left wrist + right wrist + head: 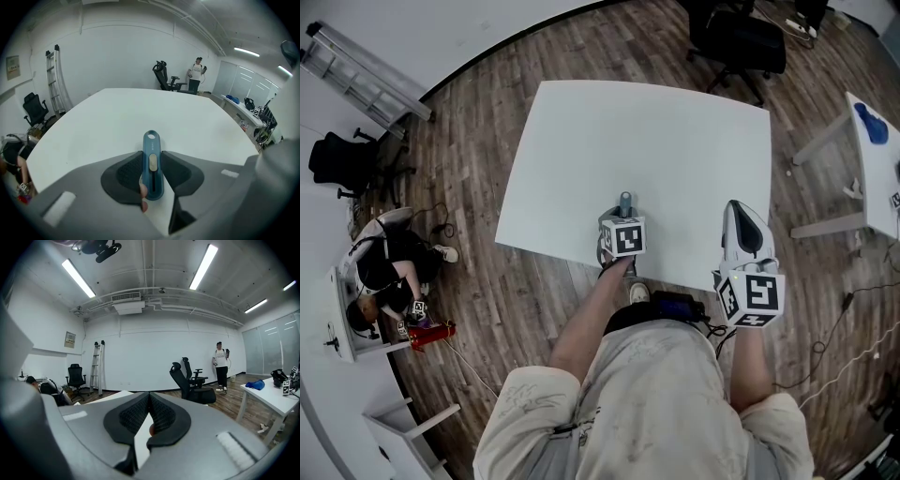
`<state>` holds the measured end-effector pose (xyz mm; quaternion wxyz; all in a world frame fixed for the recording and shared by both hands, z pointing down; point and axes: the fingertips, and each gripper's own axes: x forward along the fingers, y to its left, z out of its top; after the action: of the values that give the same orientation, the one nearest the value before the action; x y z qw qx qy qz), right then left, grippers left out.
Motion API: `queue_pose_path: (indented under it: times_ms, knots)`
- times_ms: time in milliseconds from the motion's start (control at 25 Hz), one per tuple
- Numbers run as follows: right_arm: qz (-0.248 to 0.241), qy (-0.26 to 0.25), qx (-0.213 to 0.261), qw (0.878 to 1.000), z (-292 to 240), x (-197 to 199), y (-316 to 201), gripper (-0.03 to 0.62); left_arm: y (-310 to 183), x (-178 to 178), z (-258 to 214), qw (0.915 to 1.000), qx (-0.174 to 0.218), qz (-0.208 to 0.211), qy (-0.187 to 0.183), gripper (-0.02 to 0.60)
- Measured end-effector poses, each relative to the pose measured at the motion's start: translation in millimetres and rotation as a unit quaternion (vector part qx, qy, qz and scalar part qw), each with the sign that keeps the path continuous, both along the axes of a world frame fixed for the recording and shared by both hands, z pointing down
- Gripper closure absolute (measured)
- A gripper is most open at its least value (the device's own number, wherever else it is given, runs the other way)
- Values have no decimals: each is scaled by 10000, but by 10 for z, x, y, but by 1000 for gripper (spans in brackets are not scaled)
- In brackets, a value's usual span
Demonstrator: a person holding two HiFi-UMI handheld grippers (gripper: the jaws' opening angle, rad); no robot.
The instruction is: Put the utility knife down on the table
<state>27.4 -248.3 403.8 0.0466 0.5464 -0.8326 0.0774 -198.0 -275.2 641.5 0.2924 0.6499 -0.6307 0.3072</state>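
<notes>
Blue utility knife point(153, 164) sits clamped in the left gripper point(152, 157) over the white table's point(656, 141) near edge. By its near right corner, the right gripper point(149, 397) is closed and empty.

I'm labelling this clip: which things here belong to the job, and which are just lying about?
Job:
utility knife, clamped in the left gripper
white table

Lying about:
right gripper, shut and empty
office chair
ladder
second table

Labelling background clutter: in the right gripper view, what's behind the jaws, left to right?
Black office chair → ladder → two black chairs → standing person → blue item on white side table.
</notes>
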Motion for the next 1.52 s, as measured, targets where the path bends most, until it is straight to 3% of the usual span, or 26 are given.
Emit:
queue_pose_path:
  times_ms: [240, 800, 1520]
  knots:
    - [-18, 25, -11, 10000, -34, -183, -78, 588, -68, -174, -3, 10000, -56, 12, -20, 434]
    - [-29, 13, -15, 10000, 159, -37, -124, 588, -151, -71, 229, 9996, -269, 36, -61, 432]
    - [-35, 11, -22, 10000, -14, -190, -28, 588, -66, -203, 84, 9994, -337, 41, -113, 425]
